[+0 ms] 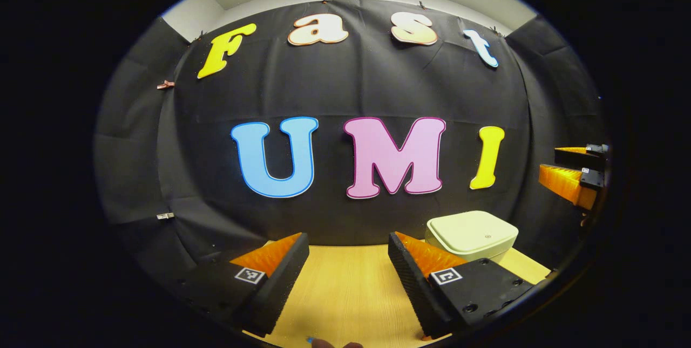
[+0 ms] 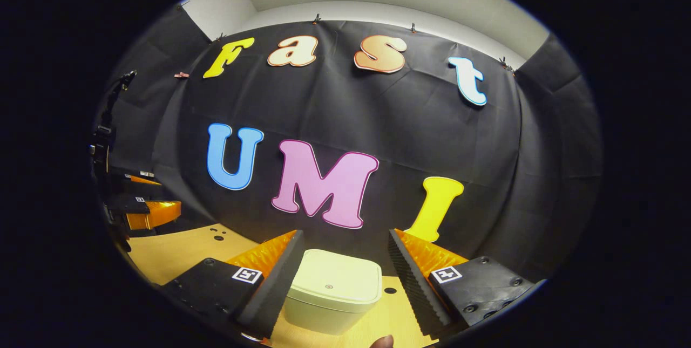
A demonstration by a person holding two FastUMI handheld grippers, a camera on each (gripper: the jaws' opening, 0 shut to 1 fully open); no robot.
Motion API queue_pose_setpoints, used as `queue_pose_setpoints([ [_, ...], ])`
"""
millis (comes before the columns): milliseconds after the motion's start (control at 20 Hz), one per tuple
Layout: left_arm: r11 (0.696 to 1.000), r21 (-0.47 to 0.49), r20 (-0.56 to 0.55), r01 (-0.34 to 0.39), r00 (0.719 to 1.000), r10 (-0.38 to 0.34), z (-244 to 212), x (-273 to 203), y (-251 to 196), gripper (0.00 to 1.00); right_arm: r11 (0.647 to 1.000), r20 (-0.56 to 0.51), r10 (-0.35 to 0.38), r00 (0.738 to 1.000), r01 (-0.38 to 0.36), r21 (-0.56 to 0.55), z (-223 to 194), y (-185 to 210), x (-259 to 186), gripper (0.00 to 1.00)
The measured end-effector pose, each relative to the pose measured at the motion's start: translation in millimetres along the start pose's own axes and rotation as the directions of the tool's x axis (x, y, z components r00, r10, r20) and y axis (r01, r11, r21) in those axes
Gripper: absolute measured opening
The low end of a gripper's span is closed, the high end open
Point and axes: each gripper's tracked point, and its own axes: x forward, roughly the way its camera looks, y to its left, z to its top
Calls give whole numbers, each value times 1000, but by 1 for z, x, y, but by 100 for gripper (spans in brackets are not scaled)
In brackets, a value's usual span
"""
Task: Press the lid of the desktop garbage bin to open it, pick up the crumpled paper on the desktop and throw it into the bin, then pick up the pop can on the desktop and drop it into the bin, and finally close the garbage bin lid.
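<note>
Though lid down, bin (image 2: pixel 332 297) between fingers (image 2: pixel 415 278)

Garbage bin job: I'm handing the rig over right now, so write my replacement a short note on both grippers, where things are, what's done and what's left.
Left gripper: open, holding nothing, above the wooden desktop; the bin sits ahead and to its right.
Right gripper: open, holding nothing, lined up on the garbage bin, which shows between its fingers without touching them.
Bin: lid closed and flat, standing near the booth wall.
Crumpled paper and pop can: I cannot see either from here, and with the lid closed I cannot tell whether they are inside.
Done: nothing I can confirm.
Left: if this is the start, press the lid open, bin the paper, then the can, close the lid.
</note>
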Motion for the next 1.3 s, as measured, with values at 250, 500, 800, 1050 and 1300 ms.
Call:
queue_pose_setpoints([
  [250,1000,-4,-10,-6,1000,6,-2,-1,1,96,998,-15,65,998,-65,7,-2,11,0,96],
  [500,1000,-4,-7,-4,1000,4,-2,-2,0,96,993,-26,115,993,-115,1,0,23,1,46],
  [800,1000,-7,-4,-6,1000,6,-2,-4,1,96,998,-39,52,998,-51,32,-4,1,13,7],
  [1050,1000,-13,-5,-8,1000,8,-4,-6,2,96,985,-158,159,975,-146,90,-19,7,35,5],
  [1300,1000,-12,-10,-18,1000,18,-7,-12,6,96,979,-270,200,942,-180,97,-49,8,66,5],
])
